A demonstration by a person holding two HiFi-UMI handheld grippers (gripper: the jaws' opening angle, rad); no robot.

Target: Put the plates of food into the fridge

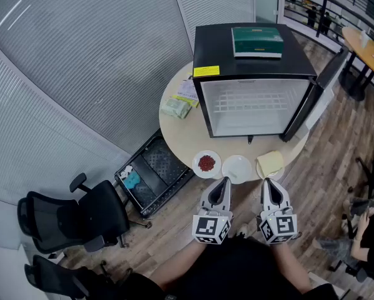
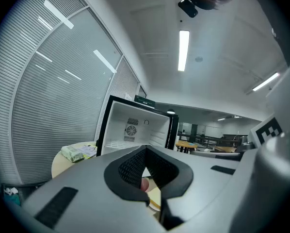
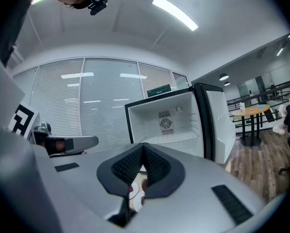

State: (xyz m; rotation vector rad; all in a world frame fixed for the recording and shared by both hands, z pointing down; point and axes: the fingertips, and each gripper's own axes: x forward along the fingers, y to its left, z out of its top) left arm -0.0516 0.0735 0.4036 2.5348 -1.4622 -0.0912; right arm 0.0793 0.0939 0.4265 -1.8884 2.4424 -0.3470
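Plates (image 1: 236, 165), three of them, sit in a row along the counter's (image 1: 174, 130) near rim, in the lower middle of the head view.

Nearest of all, the left tool (image 1: 222, 183) and right tool (image 1: 269, 184) hover side by side just short of that row. Both have their jaws pressed together on nothing and point about level toward the fridge.

The red plate (image 1: 206, 163) lies at the left with a small heap of red food. The middle plate (image 1: 239, 171) looks bare or nearly so. The yellow plate (image 1: 270, 164) at the right carries a pale yellow block.

All three look small, shallow and stiff, so they are probably light. Their smooth rims would likely be slippery under the pads. The safest hold is a pinch on the near lip, one jaw over the rim and one under it, clear of the food. The red heap seems loose and would slide if the plate tipped. The yellow block may skate too, so each plate should travel flat.

Further up the frame, the fridge (image 1: 219, 120) stands on the counter with its door (image 1: 324, 83) swung wide to the right. Its white inside looks empty, with a wire shelf (image 1: 249, 105) across the upper part. A plate would have to land squarely there so it does not rock.

A green book (image 1: 257, 41) lies on top of the fridge.
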